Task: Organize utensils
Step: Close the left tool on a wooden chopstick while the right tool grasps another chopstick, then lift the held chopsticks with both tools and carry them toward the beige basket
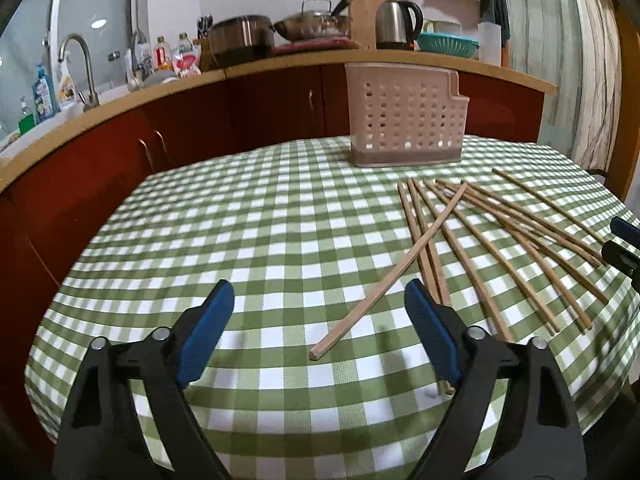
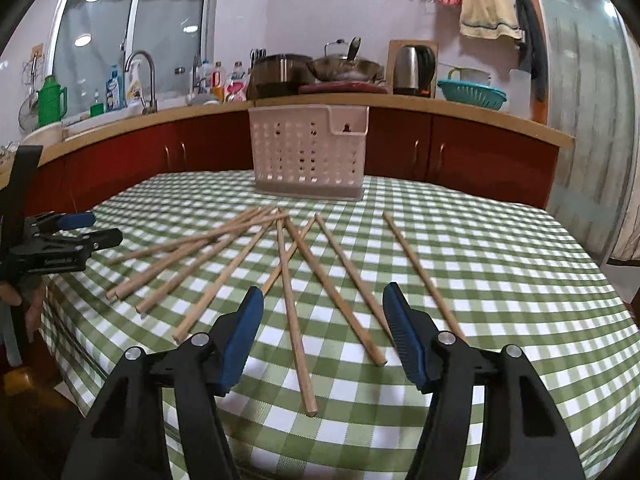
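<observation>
Several wooden chopsticks [image 2: 296, 320] lie fanned out on the green checked tablecloth [image 2: 500, 280]; they also show in the left wrist view [image 1: 472, 248], where one chopstick [image 1: 384, 276] lies across the others. A pale pink perforated utensil basket [image 2: 308, 152] stands upright at the table's far side, also in the left wrist view [image 1: 404, 116]. My left gripper [image 1: 318, 300] is open and empty, low over the table, its fingers either side of the crossing chopstick's near end. My right gripper [image 2: 322, 300] is open and empty, just above the near ends of the middle chopsticks.
The left gripper shows at the left edge of the right wrist view [image 2: 64, 240]. Behind the table runs a red-fronted kitchen counter [image 2: 440, 108] with a sink tap [image 2: 140, 76], pots, a kettle [image 2: 414, 66] and a teal colander [image 2: 472, 94].
</observation>
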Action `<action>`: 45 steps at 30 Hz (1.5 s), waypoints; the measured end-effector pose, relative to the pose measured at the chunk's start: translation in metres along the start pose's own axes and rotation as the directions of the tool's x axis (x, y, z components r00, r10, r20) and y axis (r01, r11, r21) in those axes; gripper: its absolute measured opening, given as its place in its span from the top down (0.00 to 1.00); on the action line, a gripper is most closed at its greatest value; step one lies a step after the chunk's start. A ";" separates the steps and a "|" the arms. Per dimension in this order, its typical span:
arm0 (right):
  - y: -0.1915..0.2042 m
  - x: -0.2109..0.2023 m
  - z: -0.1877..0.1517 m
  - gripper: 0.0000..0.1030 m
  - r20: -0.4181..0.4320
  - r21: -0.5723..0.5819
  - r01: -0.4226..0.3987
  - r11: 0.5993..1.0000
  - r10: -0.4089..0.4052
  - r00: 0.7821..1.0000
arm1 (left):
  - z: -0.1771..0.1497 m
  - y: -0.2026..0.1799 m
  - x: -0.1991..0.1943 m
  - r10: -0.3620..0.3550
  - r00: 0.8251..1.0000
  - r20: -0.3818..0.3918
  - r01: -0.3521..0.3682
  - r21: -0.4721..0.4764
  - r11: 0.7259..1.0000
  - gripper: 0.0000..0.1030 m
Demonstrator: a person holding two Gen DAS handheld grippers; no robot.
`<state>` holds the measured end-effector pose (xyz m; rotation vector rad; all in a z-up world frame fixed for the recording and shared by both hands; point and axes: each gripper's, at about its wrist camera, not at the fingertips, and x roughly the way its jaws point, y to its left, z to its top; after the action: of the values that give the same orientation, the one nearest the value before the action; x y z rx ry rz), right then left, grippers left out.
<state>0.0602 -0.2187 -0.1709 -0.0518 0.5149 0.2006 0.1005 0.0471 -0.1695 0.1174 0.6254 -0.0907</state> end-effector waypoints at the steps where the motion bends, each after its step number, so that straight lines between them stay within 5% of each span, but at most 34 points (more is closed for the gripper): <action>1: 0.000 0.002 -0.002 0.41 -0.004 -0.002 -0.002 1.000 0.002 1.000 | -0.001 0.000 0.004 -0.004 1.000 -0.006 0.004 0.001 1.000 0.21; 8: -0.001 0.008 -0.006 0.41 -0.026 0.002 -0.004 1.000 0.004 1.000 | -0.006 -0.002 0.027 -0.024 0.997 -0.073 0.025 0.012 1.000 0.29; 14: -0.001 0.008 -0.005 0.41 -0.025 0.001 -0.006 1.000 0.006 1.000 | -0.011 0.000 0.026 -0.071 0.993 -0.095 0.070 -0.019 0.997 0.46; 17: -0.001 0.008 -0.006 0.41 -0.025 0.006 -0.007 1.000 0.007 1.000 | -0.011 -0.003 0.022 -0.093 0.991 -0.094 0.092 -0.018 0.996 0.65; 28: 0.000 0.009 -0.007 0.41 -0.028 0.007 -0.014 1.000 0.014 1.000 | -0.010 -0.003 0.020 -0.124 0.986 -0.114 0.116 -0.070 0.991 0.92; 33: 0.000 0.009 -0.007 0.41 -0.028 0.008 -0.014 1.000 0.014 1.000 | -0.010 -0.008 0.020 -0.103 0.986 -0.133 0.093 -0.081 0.992 0.92; 37: 0.001 0.009 -0.007 0.41 -0.031 0.009 -0.015 1.000 0.015 0.999 | -0.012 -0.011 0.018 -0.097 0.986 -0.139 0.085 -0.087 0.992 0.81; 45: 0.000 0.010 -0.014 0.41 -0.038 0.009 -0.042 0.999 0.042 0.998 | -0.017 -0.013 0.015 -0.078 0.990 -0.121 0.065 -0.108 0.992 0.83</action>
<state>0.0618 -0.2178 -0.1881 -0.0370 0.5553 0.2392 0.1015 0.0360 -0.1928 -0.0001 0.7588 -0.1211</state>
